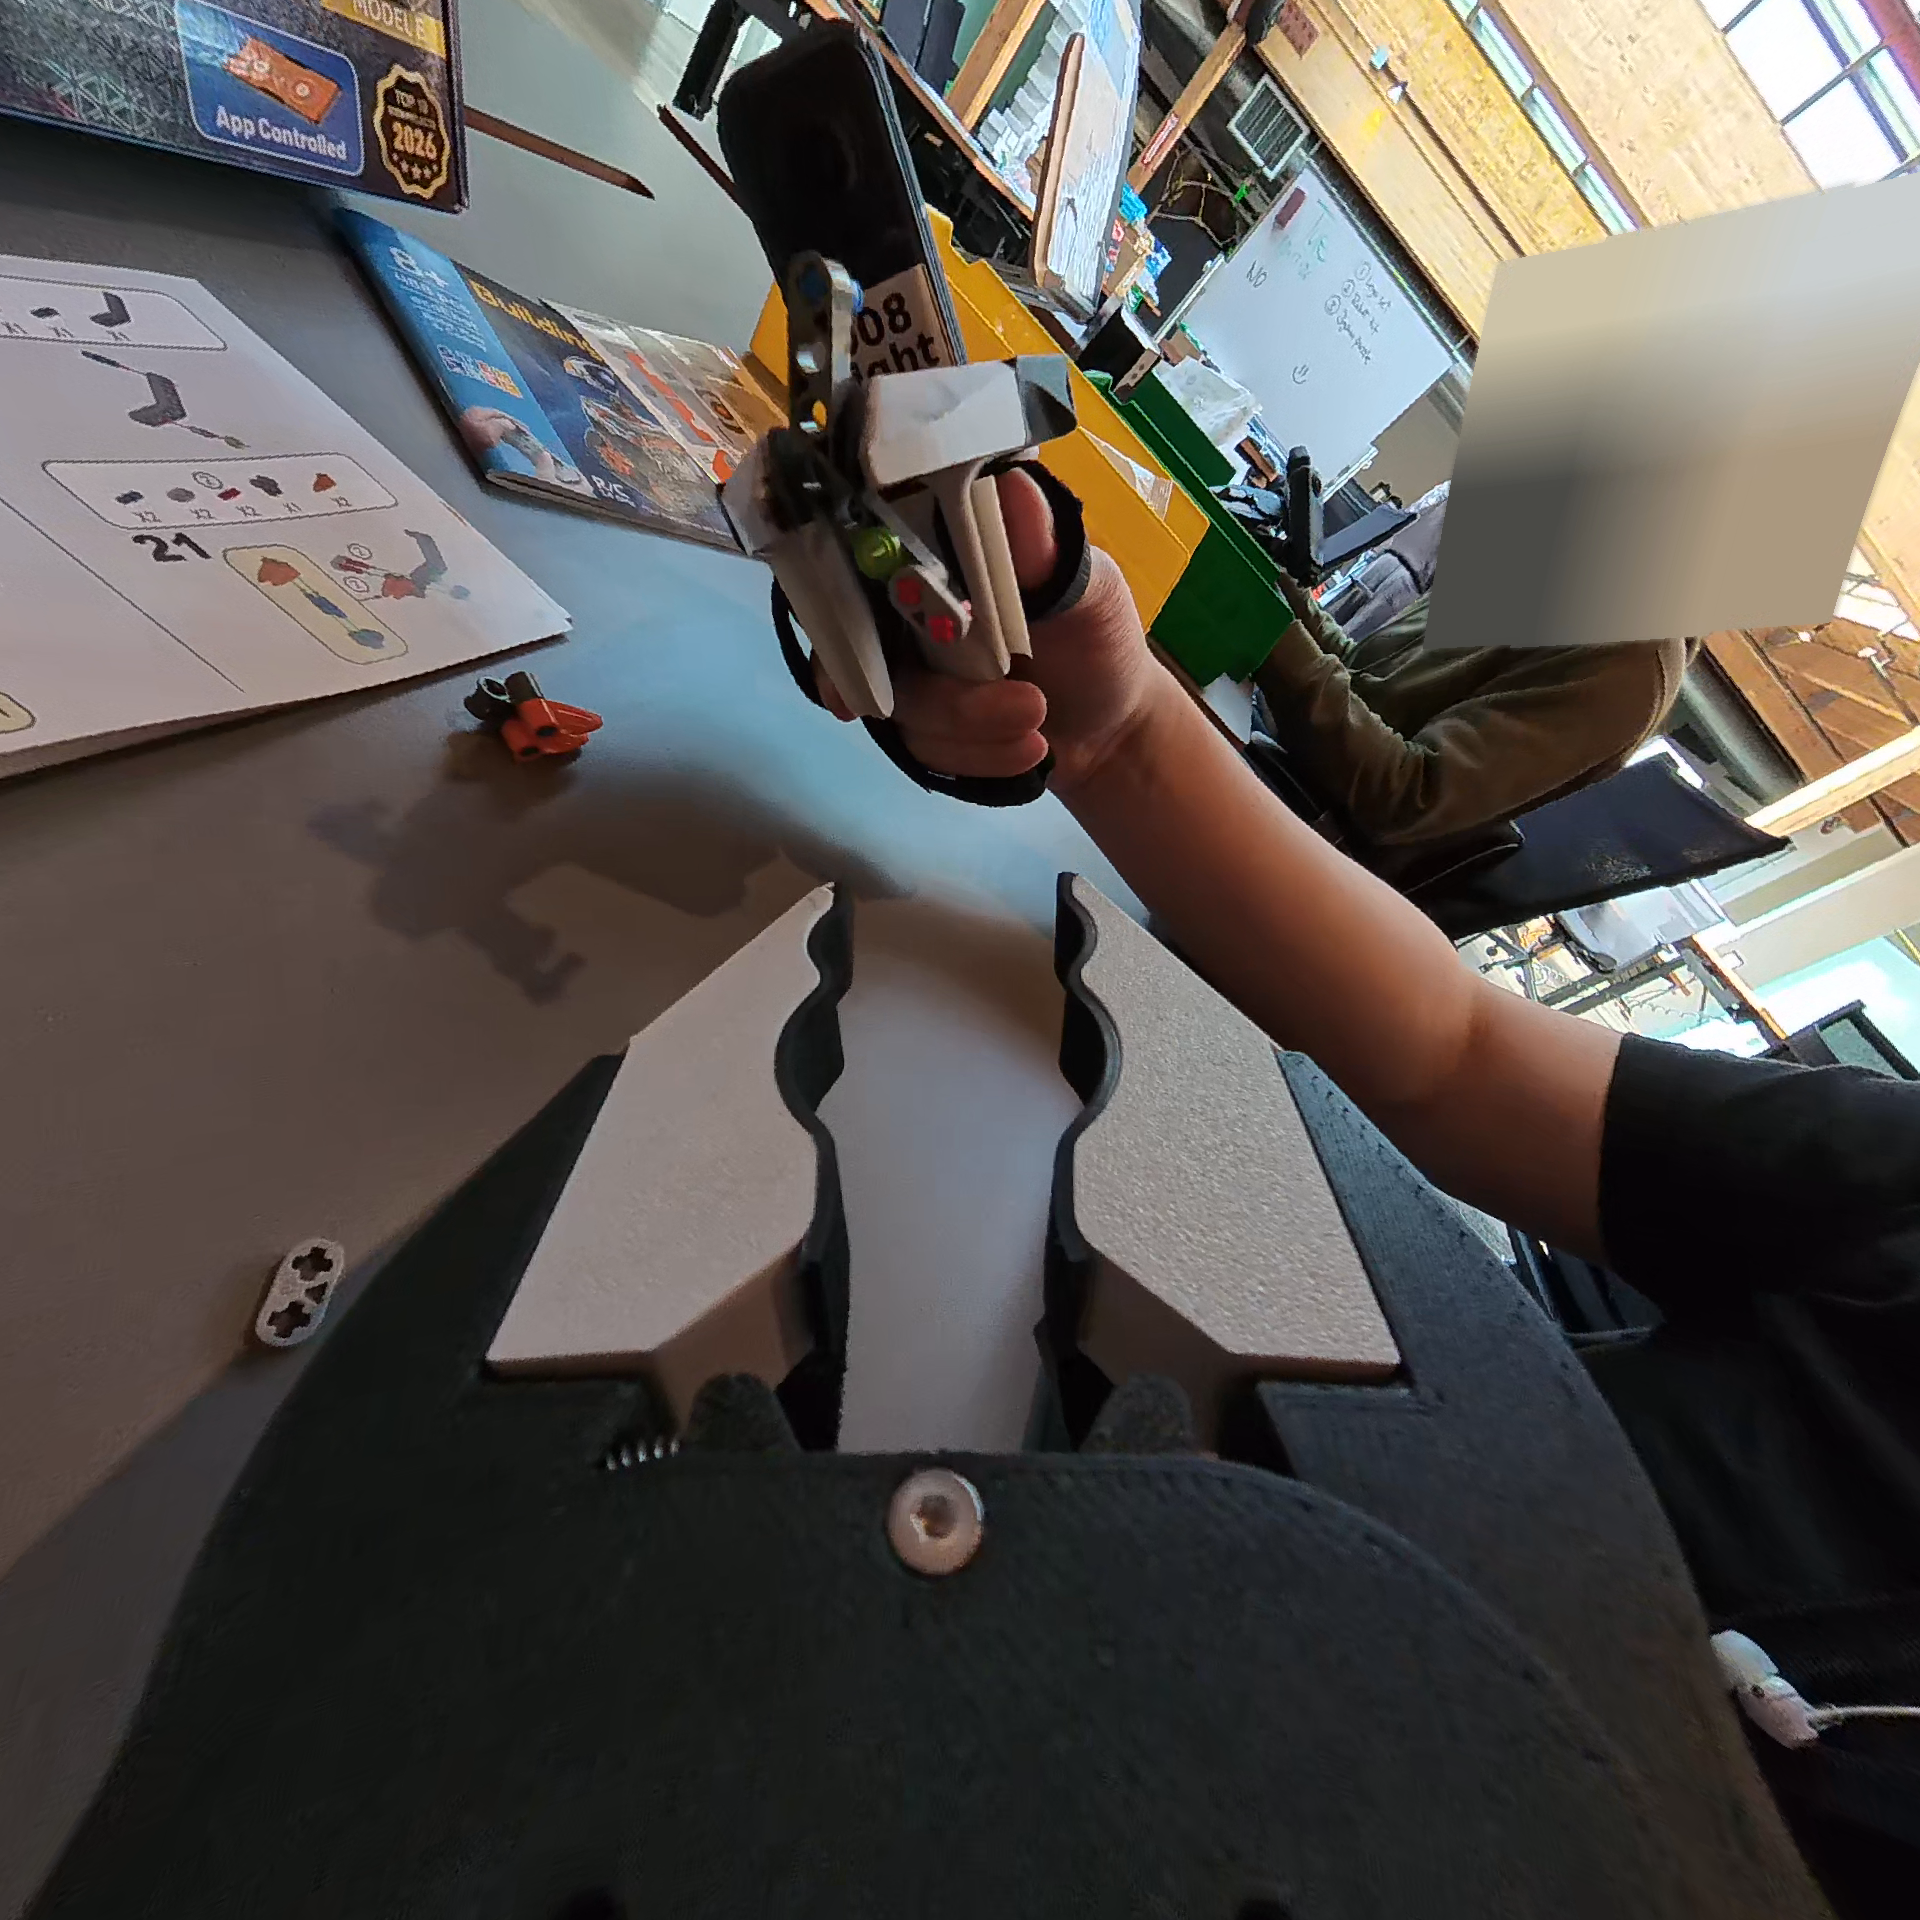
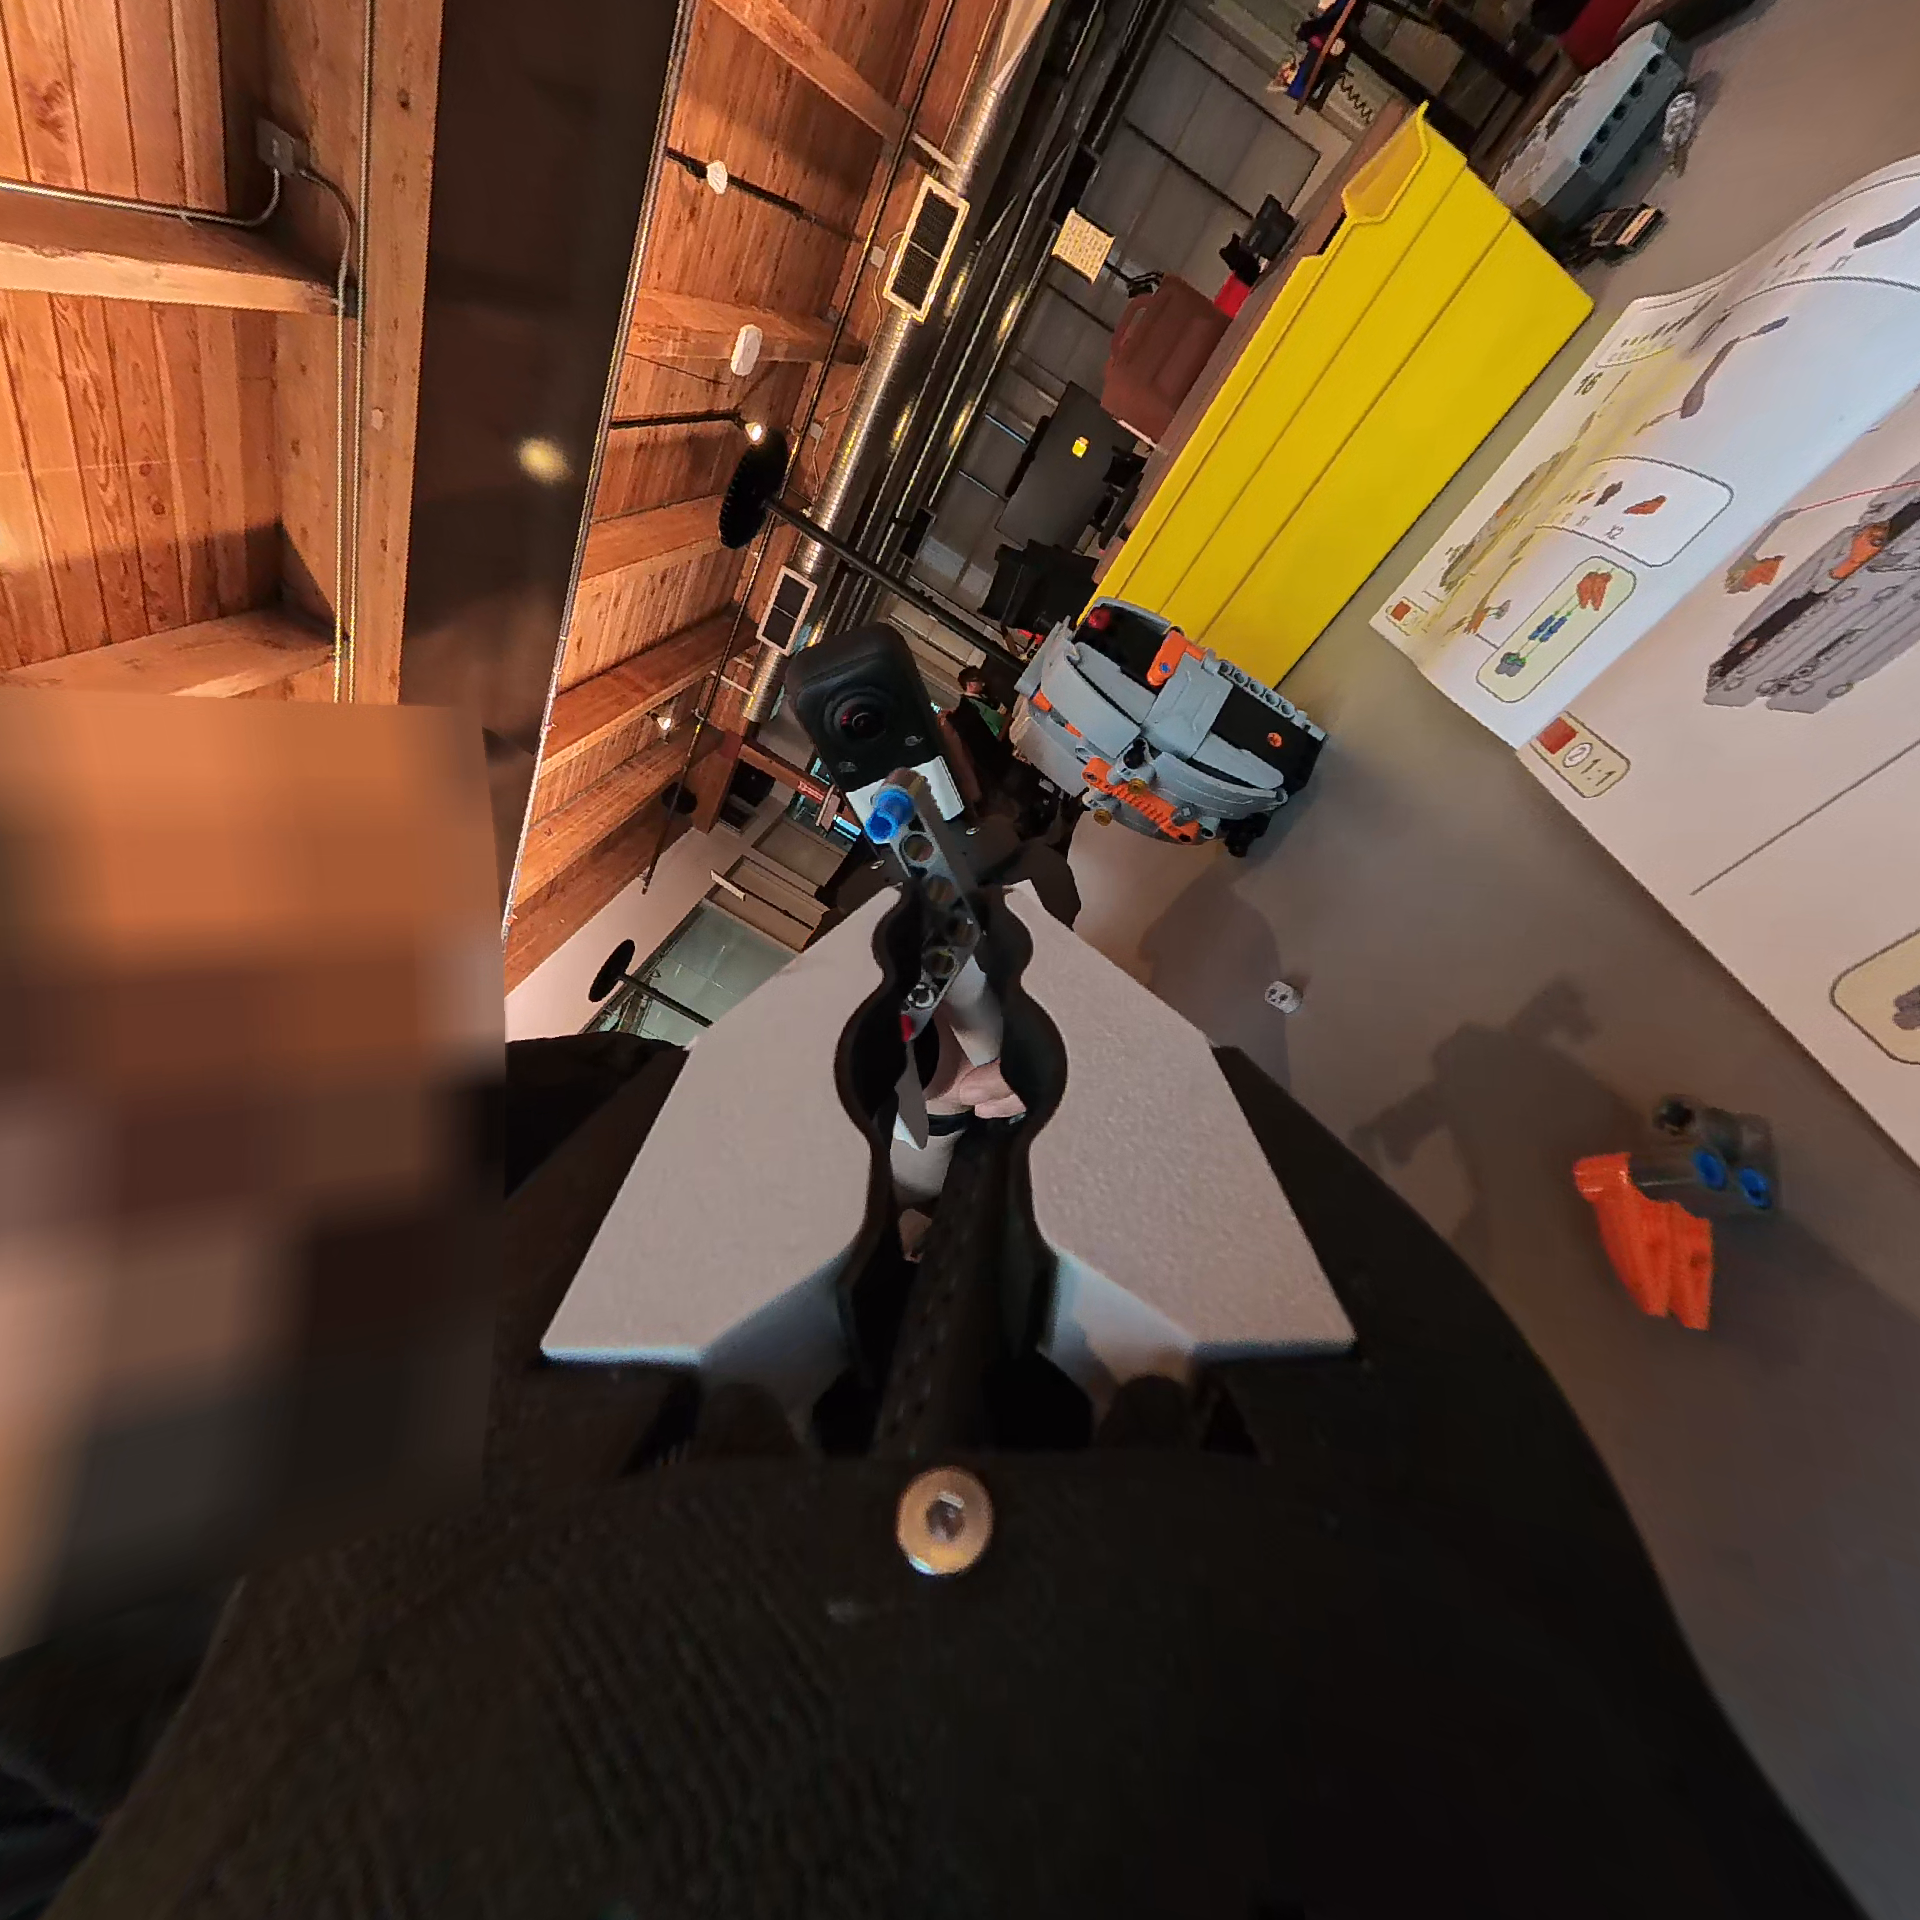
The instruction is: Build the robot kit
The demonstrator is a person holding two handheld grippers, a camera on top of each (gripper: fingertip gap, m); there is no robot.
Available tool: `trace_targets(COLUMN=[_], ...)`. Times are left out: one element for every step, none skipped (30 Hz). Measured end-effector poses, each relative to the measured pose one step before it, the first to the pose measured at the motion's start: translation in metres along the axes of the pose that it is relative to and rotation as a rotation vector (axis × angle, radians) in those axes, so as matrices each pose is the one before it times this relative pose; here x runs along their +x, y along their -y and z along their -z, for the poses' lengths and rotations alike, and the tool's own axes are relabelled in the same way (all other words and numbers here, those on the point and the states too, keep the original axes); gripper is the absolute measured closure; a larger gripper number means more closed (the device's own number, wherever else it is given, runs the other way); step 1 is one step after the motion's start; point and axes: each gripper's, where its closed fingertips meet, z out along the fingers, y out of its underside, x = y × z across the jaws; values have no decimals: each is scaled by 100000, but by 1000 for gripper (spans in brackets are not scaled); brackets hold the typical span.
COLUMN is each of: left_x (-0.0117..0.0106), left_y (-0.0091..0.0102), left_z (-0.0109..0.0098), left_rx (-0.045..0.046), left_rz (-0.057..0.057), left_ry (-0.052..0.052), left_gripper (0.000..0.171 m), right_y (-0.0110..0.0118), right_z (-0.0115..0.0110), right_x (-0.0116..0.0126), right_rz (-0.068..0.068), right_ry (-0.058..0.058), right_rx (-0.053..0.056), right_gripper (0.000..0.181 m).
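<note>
My right gripper (image 2: 951, 920) is shut on a grey holed beam (image 2: 932, 883) with a blue pin (image 2: 883, 824) at its top, held up in the air. In the left wrist view the right gripper (image 1: 868, 520) is held by a hand above the table, and the beam assembly (image 1: 816, 353) carries a green piece and red pins. My left gripper (image 1: 951, 904) is open and empty, low over the grey table (image 1: 260, 987), pointing at the right gripper. A small orange and grey piece (image 1: 535, 717) lies on the table between them; it also shows in the right wrist view (image 2: 1662, 1205).
An open instruction booklet (image 1: 208, 468) (image 2: 1766, 520) lies on the table. A small grey two-hole piece (image 1: 299, 1291) lies near my left gripper. A part-built grey and orange model (image 2: 1164, 738) stands by a yellow bin (image 2: 1351, 416). A second booklet (image 1: 561, 395), a box (image 1: 260, 94) and a green bin (image 1: 1216, 603) lie farther off. Some 7 cm of space lies between my two pairs of fingers.
</note>
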Motion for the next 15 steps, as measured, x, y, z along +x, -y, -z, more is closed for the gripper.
trace_targets(left_x=[10,-4,-21,-66,-64,-41,-81,-228,-307,-320,-401,-235,109,154,-3], left_y=[-42,-53,-59,-71,-76,-68,-24,-7,31,101,132,234,427,596,650], left_z=[-34,-39,-63,-98,-141,-161,-165,-135,-67,40,162,214,242,248,208], left_rx=[-240,-212,-275,-409,-500,-480,-156,185,663,1263,1472,1905,2613,3394,3762], left_rz=[-36,-67,-90,-19,-58,-317,-1026,-2147,-3680,-4553,-3825,-2685,-2000,-2123,-2614], left_ry=[-27,-32,3,57,-32,-104,266,1289,1930,2396,3408,2547,729,710,1832], left_gripper=[135,135,135,135,135,136,137,137,137,138,138,138,138,139,140], right_y=[-47,-85,-35,2,57,95,64,53,-20,-56,-18,0,-71,-88,-64], right_z=[-20,-8,-3,-20,-61,-110,-160,-214,-184,-99,-12,88,217,330,450], right_x=[56,63,93,10,-83,-69,24,79,237,451,461,305,183,114,73], right_rz=[-71,-102,-126,-281,-187,195,393,766,1043,916,455,467,813,1332,1500], right_ry=[-135,-220,-377,65,568,550,181,380,43,-1001,-1231,-969,-1464,-2249,-2843], right_rx=[-194,-298,-106,9,125,115,-117,-168,-740,-949,-523,15,214,541,1205], right_gripper=[170,170,170,170,170,170,170,170,170,170,170,170,170,170,170])
